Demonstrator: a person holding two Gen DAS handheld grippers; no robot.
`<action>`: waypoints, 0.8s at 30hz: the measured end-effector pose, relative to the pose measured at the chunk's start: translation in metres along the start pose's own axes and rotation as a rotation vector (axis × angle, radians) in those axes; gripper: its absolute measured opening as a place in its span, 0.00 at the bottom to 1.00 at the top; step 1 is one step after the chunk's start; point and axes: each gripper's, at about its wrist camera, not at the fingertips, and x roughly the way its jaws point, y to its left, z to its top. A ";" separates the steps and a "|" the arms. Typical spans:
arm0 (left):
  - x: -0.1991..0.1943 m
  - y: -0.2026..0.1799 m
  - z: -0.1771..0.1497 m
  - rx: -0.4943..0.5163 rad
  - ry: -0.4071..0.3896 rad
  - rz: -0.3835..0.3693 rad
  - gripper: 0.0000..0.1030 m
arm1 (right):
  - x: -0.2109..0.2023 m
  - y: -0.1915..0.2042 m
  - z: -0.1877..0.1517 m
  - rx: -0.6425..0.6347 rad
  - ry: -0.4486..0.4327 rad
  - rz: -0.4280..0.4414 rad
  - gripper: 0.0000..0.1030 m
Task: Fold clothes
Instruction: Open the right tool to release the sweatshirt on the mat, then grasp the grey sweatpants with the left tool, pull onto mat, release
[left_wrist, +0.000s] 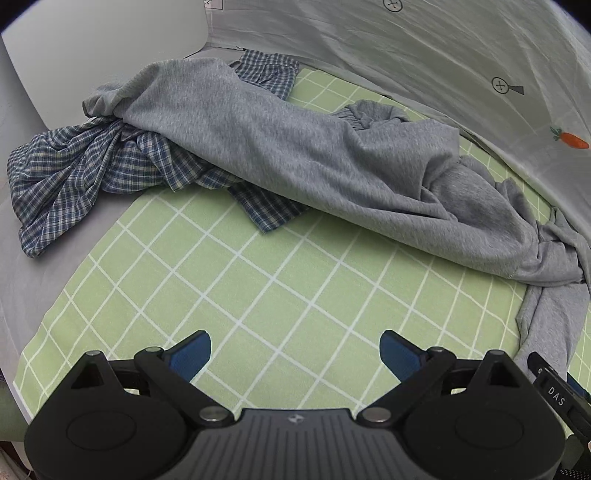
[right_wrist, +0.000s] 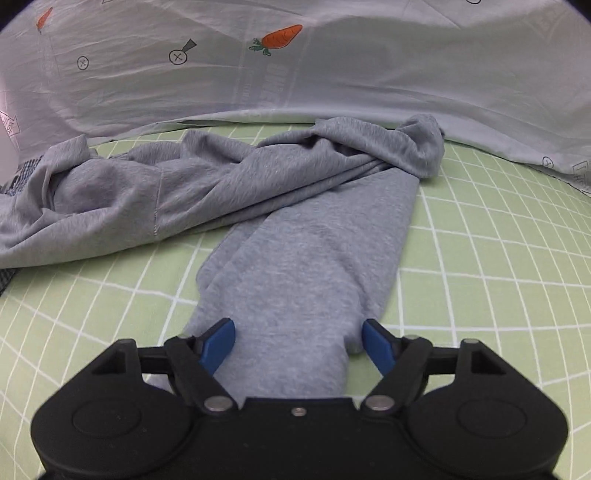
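On the bed: grey sweatpants sprawl across the green checked sheet, partly over a blue plaid garment — nothing folded yet.
Risk: the plaid fabric lies tangled under the sweatpants, so pulling one leg may drag both and bunch them further.
Right hand-held gripper: low over a trouser leg, fingers spread to either side of the cloth — not yet pinching.
Left hand-held gripper: spread wide, hovering over bare sheet, well apart from the clothes.
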 end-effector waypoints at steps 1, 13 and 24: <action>-0.005 -0.001 -0.004 0.005 -0.004 -0.006 0.95 | -0.005 -0.002 -0.006 -0.009 -0.006 0.012 0.50; -0.009 0.041 0.020 -0.055 -0.092 0.020 0.79 | -0.009 -0.181 -0.002 0.158 0.043 -0.503 0.05; 0.024 0.156 0.138 -0.296 -0.149 0.103 0.72 | -0.015 -0.084 -0.014 0.264 0.072 -0.470 0.87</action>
